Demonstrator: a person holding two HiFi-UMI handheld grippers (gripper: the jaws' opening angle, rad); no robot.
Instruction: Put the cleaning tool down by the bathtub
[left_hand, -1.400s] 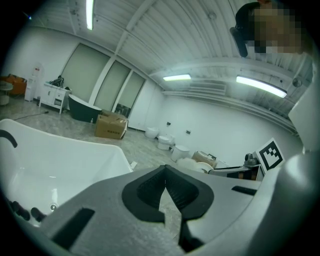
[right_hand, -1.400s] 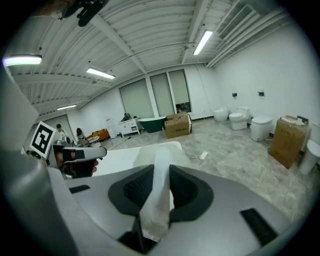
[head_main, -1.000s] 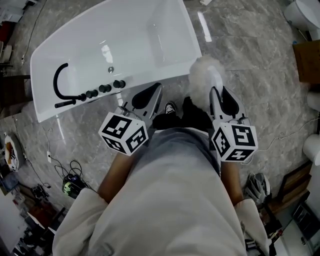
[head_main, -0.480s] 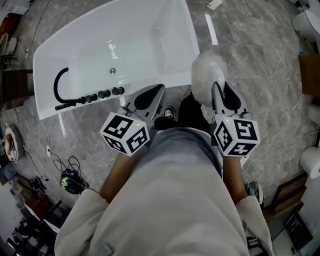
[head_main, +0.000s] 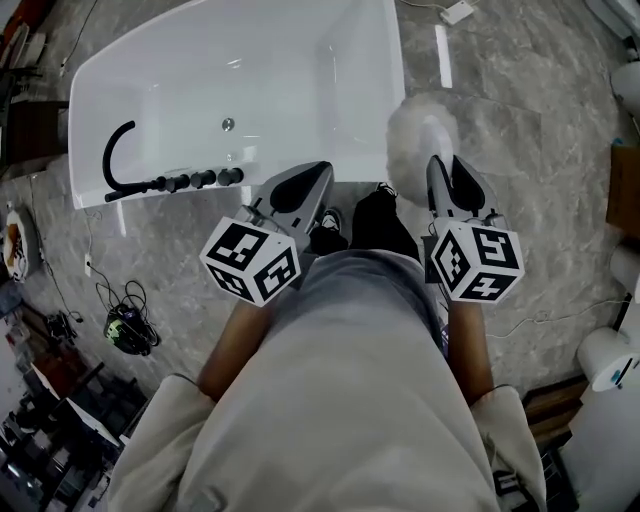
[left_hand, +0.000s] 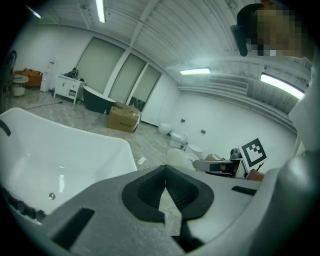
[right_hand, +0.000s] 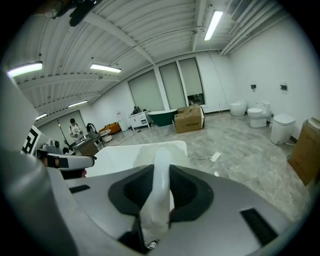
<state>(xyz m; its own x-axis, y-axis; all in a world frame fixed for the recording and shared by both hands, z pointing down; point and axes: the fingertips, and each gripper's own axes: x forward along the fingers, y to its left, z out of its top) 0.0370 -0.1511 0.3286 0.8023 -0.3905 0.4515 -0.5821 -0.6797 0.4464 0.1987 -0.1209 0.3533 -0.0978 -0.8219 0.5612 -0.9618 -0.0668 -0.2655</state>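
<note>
The white bathtub (head_main: 250, 70) lies on the marble floor just ahead of me, with a black faucet (head_main: 120, 160) on its near rim. My right gripper (head_main: 441, 162) is shut on the cleaning tool's pale handle (right_hand: 161, 185). The tool's fluffy white head (head_main: 420, 132) hangs over the floor beside the tub's right corner. In the right gripper view the handle runs up between the jaws of the right gripper (right_hand: 161, 167), with the bathtub (right_hand: 130, 152) beyond. My left gripper (head_main: 322, 168) points at the tub's near edge. Its tips meet with nothing held, as the left gripper (left_hand: 165, 168) shows in its own view.
The person's shoes (head_main: 330, 225) stand close to the tub's near side. A power strip (head_main: 460, 12) lies on the floor beyond the tub, and cables (head_main: 125, 325) lie at the left. A cardboard box (right_hand: 189, 120) and toilets (right_hand: 257, 112) stand farther off.
The tub has slid slightly right and nearer in the head view as the person shifted. Both grippers keep their pose, and the tool stays held in the right one.
</note>
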